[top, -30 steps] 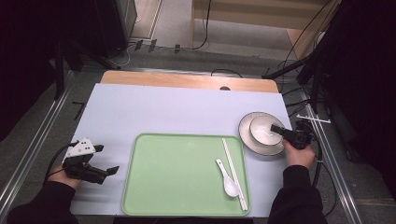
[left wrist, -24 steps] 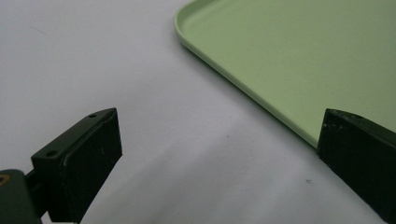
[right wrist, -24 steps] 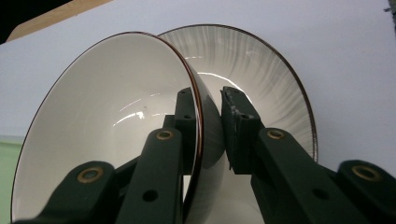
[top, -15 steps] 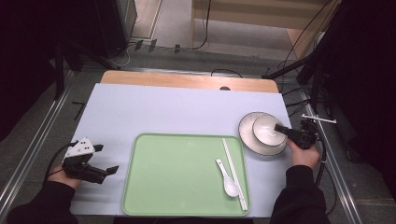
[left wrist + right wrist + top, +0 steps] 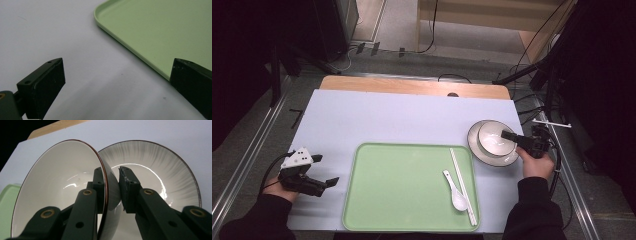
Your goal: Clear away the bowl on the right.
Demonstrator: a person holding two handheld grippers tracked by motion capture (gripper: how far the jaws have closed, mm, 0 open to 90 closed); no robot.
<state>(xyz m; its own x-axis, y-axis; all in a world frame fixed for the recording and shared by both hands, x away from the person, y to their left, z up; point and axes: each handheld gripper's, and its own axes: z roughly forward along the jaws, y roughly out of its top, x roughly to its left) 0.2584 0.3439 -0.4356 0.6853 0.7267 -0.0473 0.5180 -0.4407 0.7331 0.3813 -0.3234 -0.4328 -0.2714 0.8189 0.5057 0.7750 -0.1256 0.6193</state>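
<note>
Right tongs (image 5: pixel 111 187) pinching bowl (image 5: pixel 60 187) rim, over plate (image 5: pixel 160 170)

Bowl (image 5: pixel 495 139) on plate (image 5: pixel 507 159) — right of tray (image 5: pixel 402 185); spoon (image 5: pixel 455 191), chopsticks (image 5: pixel 463 186) in tray.

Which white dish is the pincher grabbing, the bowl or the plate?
The bowl: the right gripper pinches its rim, tilting it above the plate underneath.
</note>
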